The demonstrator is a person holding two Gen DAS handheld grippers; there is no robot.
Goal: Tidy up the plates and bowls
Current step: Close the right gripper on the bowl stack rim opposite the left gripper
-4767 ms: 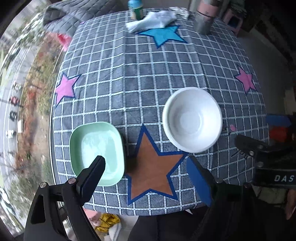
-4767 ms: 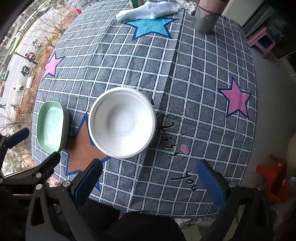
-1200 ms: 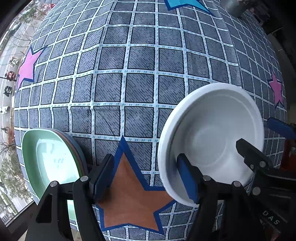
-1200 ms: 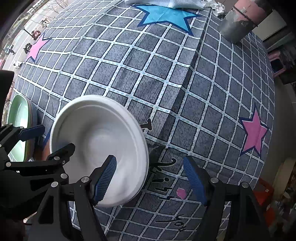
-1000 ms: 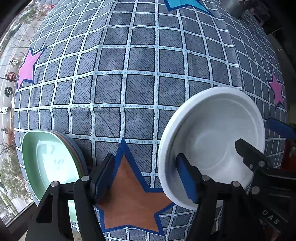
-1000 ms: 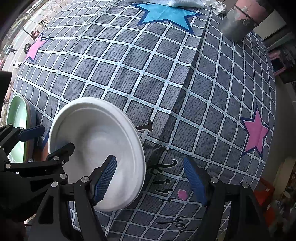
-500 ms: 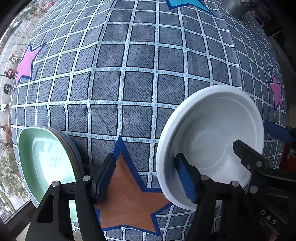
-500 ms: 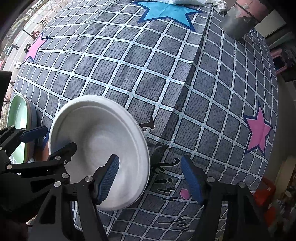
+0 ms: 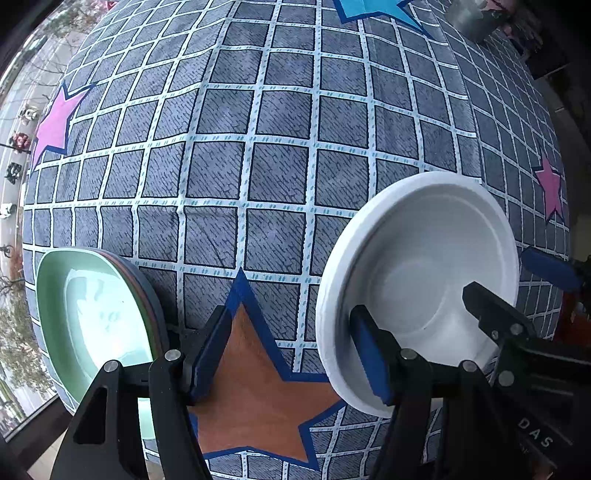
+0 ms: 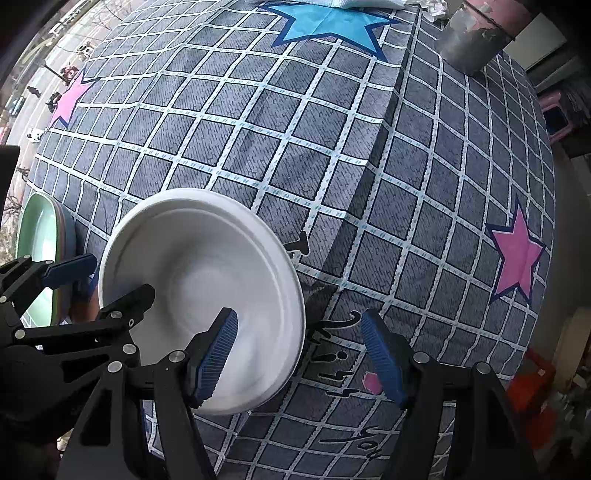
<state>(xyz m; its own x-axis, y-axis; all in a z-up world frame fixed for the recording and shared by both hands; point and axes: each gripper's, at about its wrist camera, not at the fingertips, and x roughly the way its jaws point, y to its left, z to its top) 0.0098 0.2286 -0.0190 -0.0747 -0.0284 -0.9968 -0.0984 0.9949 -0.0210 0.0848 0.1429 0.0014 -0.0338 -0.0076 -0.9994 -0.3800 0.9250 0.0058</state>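
A white bowl (image 9: pixel 421 280) (image 10: pixel 199 280) stands on the checked tablecloth (image 9: pixel 280 177). My left gripper (image 9: pixel 290 332) points down and straddles the bowl's left rim. Its right pad is inside the bowl and its left pad is over the brown star (image 9: pixel 258 391). My right gripper (image 10: pixel 300 325) straddles the opposite rim, left pad inside, right pad outside over the cloth. Both stand open, with a gap between the pads and the rim. To the left, at the table edge, lies a green plate (image 9: pixel 92 314) (image 10: pixel 37 236) on top of a stack of plates.
A grey metal cup (image 10: pixel 476 37) and a white cloth (image 10: pixel 354 3) sit at the far side of the table. The table's near edge lies right below the grippers. A red object (image 10: pixel 532 398) and a pink stool (image 10: pixel 557 114) are on the floor to the right.
Both grippers have come down from well above the table to the bowl. Over the last second the right jaws narrowed slightly, and the bowl barely shifted.
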